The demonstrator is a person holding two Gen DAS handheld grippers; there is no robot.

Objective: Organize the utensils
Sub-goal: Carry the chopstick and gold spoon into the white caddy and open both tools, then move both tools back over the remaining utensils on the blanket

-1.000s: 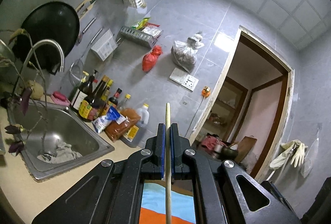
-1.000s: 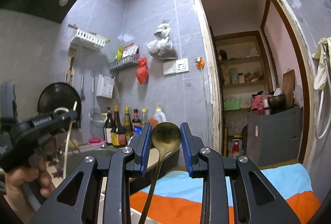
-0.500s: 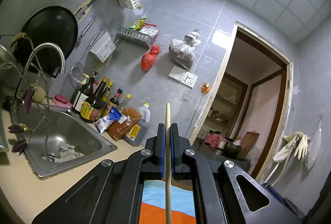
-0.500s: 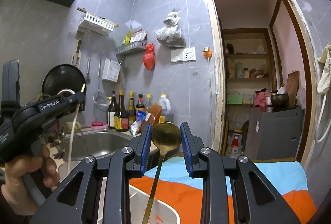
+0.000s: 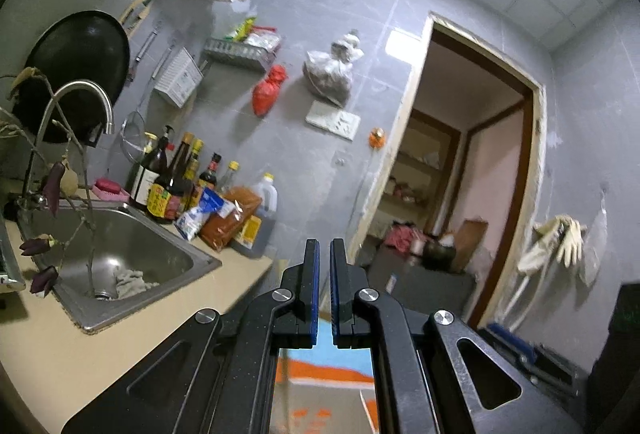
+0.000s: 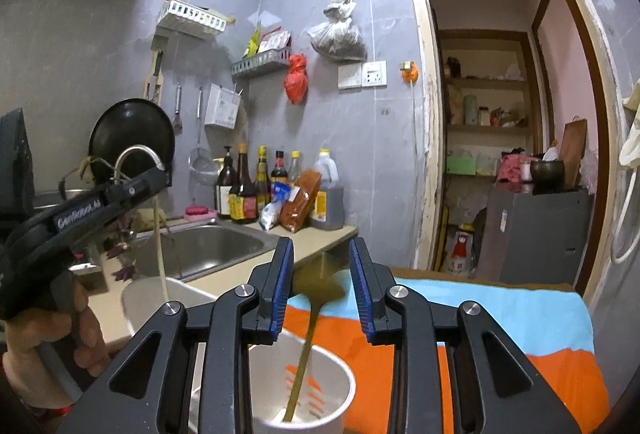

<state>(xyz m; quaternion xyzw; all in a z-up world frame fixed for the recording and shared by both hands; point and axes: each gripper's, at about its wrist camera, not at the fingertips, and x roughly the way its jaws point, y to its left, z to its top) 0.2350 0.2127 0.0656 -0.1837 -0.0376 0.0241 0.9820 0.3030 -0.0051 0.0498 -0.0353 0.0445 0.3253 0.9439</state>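
Biggest thing near the camera is the bench (image 6: pixel 320 238), beige, with the steel sink (image 6: pixel 208 254) sunk into it on the far left; there's a rag (image 5: pixel 130 280) lying by the drain in there. Along the wall behind the sink is a row of sauce bottles (image 6: pixel 250 185) and a big jug of dark liquid.

Nearer, an orange and blue cloth (image 6: pixel 500 318) covers the surface on the right. On it stands a white cup (image 6: pixel 320 390) with orange markings inside. A brass spoon (image 6: pixel 316 286) stands in it, handle end down at the cup's bottom, long axis nearly upright and leaning a bit right, bowl at the top. It looks motion-blurred.

The right claw (image 6: pixel 320 274) is spread wide either side of the spoon bowl, blue pads not touching it.

Left of that cup is a second white holder (image 6: pixel 148 298). A pale chopstick (image 6: pixel 160 250) runs nearly vertical from the left claw (image 6: pixel 158 173) down into it. In its own wrist view, the left claw (image 5: pixel 324 274) shows a narrow gap between the pads with nothing visible in it, so I can't tell if it's gripping the stick.
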